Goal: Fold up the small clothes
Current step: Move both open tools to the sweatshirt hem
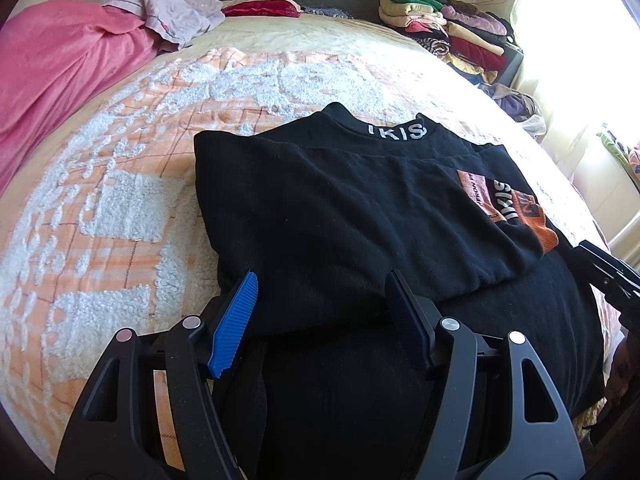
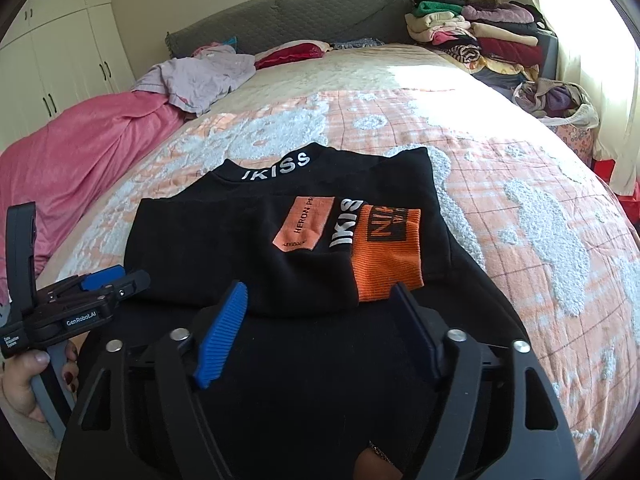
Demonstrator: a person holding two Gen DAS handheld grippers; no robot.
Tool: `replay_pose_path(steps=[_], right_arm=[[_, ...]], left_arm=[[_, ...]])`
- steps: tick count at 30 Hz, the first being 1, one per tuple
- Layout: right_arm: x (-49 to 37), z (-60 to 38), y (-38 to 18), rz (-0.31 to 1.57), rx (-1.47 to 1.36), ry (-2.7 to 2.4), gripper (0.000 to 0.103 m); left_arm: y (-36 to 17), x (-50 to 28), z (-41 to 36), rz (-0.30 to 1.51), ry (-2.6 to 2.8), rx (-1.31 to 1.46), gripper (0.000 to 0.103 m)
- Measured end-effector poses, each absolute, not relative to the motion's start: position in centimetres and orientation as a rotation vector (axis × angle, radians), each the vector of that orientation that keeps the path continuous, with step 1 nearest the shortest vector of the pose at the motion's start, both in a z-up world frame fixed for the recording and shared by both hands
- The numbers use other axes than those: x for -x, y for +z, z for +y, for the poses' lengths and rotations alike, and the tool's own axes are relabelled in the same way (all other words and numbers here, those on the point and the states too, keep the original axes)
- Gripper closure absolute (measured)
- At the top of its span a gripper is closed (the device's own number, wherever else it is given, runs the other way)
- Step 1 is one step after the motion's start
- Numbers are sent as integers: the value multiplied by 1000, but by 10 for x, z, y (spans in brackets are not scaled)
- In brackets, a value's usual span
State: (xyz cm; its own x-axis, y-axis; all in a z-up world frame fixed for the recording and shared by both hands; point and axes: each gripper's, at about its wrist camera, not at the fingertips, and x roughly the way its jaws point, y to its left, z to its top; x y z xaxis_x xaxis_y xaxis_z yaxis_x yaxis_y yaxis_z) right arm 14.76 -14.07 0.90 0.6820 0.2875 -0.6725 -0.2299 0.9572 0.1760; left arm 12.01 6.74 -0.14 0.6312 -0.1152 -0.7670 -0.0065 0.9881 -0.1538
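Black knit, soft and light: the top (image 2: 280, 240) lay partly folded in the lower middle of both frames, sleeves already turned in over the body, orange cuff (image 2: 384, 256) uppermost. It looked limp and likely to sag or slide out of its fold, so the bottom hem, nearest the cameras, seemed the best place to pinch, one corner per side. The left gripper (image 1: 320, 316) stood with jaws apart over the cloth, nothing pinched. The right gripper (image 2: 316, 320) also had its jaws wide, empty. The bed (image 2: 520, 200) wore a fleecy orange-and-white blanket (image 1: 120, 200), grippy enough to hold folds. A pink quilt (image 1: 60, 80) lay upper left, stacked clothes (image 2: 480, 36) upper right, wardrobes (image 2: 60, 52) far left.
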Motion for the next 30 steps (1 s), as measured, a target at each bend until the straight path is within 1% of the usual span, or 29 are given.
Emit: replay_pose_path(steps=[2,4,6,7,12,14,16,21,30], right_arm=[[-143,-144,13,755,-88,292,20],[-140,-145,17,745,-95,292,19],[-137,-148,20,736,-101,293,19],[-135,-149,21,732,-103,291,18],[-126,-157,27,719,-112,289,17],[-123,-160,28,716,-114,287,12],[-119,-164,29,711,-114,283,12],[-107,-175,31,706,-123,276,12],[-85,-196,25,711,-138,247,11]], left_arm=[[3,-116,68,878,-65,146,42],[7,-113,67,868,-61,141,39],[11,-109,67,858,-60,141,37],[13,-107,68,852,-57,141,33],[22,-96,69,828,-38,133,24],[25,-91,70,821,-34,138,23],[27,-87,72,815,-32,143,16],[30,-73,75,801,-22,141,14],[31,-48,103,789,40,193,13]])
